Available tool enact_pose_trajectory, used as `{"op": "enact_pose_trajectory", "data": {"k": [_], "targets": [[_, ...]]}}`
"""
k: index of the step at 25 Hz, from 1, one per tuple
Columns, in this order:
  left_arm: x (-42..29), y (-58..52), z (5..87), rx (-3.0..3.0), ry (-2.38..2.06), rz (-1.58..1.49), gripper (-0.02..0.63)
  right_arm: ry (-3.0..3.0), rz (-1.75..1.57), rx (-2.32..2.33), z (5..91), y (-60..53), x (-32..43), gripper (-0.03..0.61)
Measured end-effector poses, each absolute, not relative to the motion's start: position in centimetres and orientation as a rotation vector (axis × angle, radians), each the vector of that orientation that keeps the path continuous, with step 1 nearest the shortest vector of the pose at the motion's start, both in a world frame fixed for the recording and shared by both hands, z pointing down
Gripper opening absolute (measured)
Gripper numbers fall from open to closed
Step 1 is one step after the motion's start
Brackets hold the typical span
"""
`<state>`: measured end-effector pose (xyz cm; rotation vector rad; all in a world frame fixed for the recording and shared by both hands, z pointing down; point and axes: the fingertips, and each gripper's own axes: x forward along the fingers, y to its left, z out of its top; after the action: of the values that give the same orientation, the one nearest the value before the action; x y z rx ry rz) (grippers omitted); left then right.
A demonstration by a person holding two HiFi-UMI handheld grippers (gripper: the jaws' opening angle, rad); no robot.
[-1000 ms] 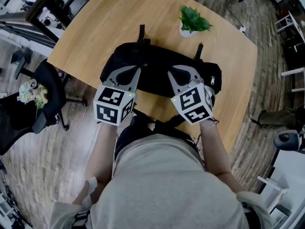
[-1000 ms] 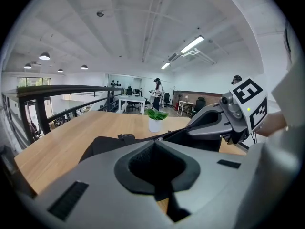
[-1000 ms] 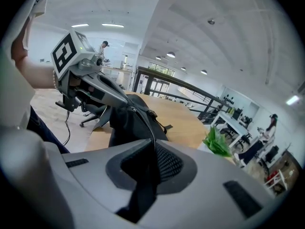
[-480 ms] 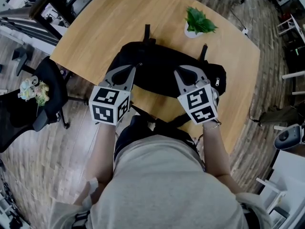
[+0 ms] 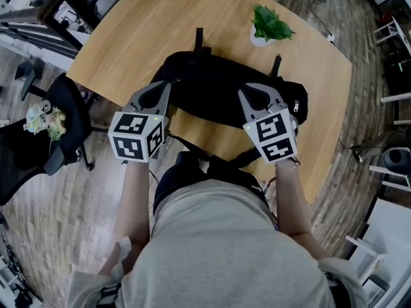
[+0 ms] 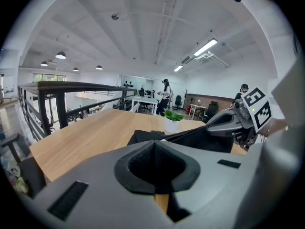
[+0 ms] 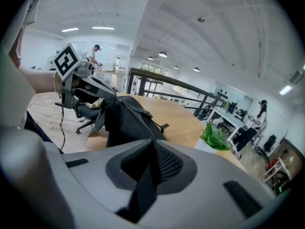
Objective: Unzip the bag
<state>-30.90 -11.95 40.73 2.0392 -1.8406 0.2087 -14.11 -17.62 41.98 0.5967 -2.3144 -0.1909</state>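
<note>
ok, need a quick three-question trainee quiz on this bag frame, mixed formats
1. True or false: the potted plant stands on top of the bag.
2. What sits between the jaws of the right gripper? A: nothing. B: black bag fabric with the zipper line running into it. C: a plant leaf.
3. One word: do the jaws of the left gripper stand together or apart?

Key
1. False: it stands on the table, apart from the bag.
2. B.
3. Together.
</note>
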Motion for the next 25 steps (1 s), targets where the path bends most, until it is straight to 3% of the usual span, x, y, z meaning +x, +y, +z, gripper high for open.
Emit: {"op": "enact_pose_trajectory", "data": {"k": [13, 25], "targets": [[-31.2, -11.9, 41.0, 1.994, -1.86, 0.176, 0.017, -2.334, -0.136, 0.581, 41.9, -17.4, -13.9, 0.046], [-30.3, -11.4, 40.5, 1.934, -1.94, 0.153, 0.02, -2.466, 0.014, 0.611, 39.9, -16.9, -13.0, 0.146]]}}
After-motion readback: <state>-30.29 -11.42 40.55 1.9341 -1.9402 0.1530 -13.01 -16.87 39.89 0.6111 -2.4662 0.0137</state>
